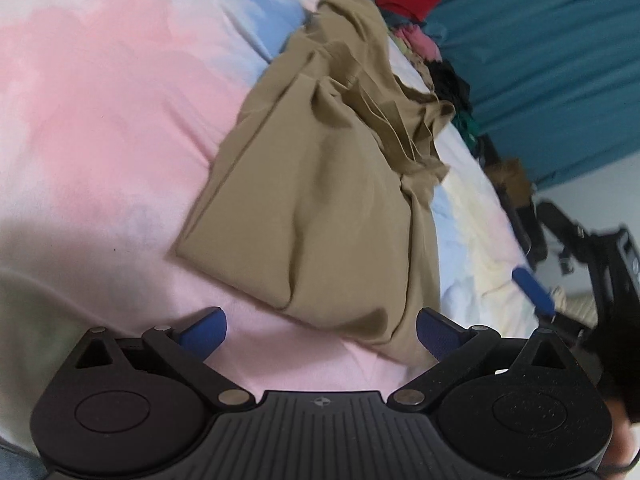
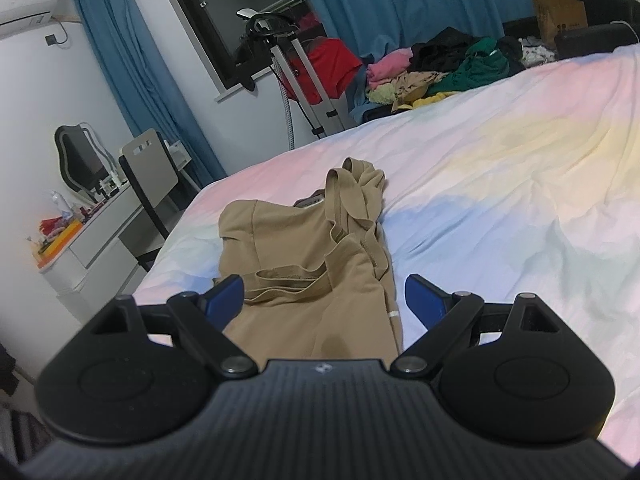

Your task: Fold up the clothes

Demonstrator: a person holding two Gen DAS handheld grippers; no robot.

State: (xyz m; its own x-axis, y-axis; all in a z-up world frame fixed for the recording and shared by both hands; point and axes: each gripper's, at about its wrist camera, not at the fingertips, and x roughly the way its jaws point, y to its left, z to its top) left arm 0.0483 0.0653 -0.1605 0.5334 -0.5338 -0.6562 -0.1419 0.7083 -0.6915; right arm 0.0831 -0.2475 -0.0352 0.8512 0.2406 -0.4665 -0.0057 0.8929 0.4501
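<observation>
One tan garment (image 1: 320, 208) is lying on the pastel bedsheet (image 1: 100, 120), occupying the centre of the left wrist view and the lower centre of the right wrist view (image 2: 312, 280). Its near edge is being cut off by the right gripper's body in the right wrist view, so its full outline cannot be made out there. The left wrist view is blurring throughout, and the garment's folds are hard to read.

The left gripper (image 1: 322, 332) is standing with jaws spread wide; the garment's lower corner is lying between the two blue fingertips, with no pad pressing on it. The right gripper (image 2: 324, 300) is likewise standing wide apart over the garment, its strap region between the tips; whether either tip is touching cloth cannot be told. In the left wrist view the right gripper is showing at the right edge, mostly cut off, with one blue finger (image 1: 534, 292) visible.

One small white tag (image 2: 394, 314) is showing on the garment's right edge; no writing is legible on it. One brown paper bag (image 2: 560, 12) at upper right is carrying dark print too small to read.

One heap of mixed clothes (image 2: 440, 68) is sitting at the bed's far edge; its pieces cannot be counted. One chair (image 2: 150, 176) is standing at the left.
</observation>
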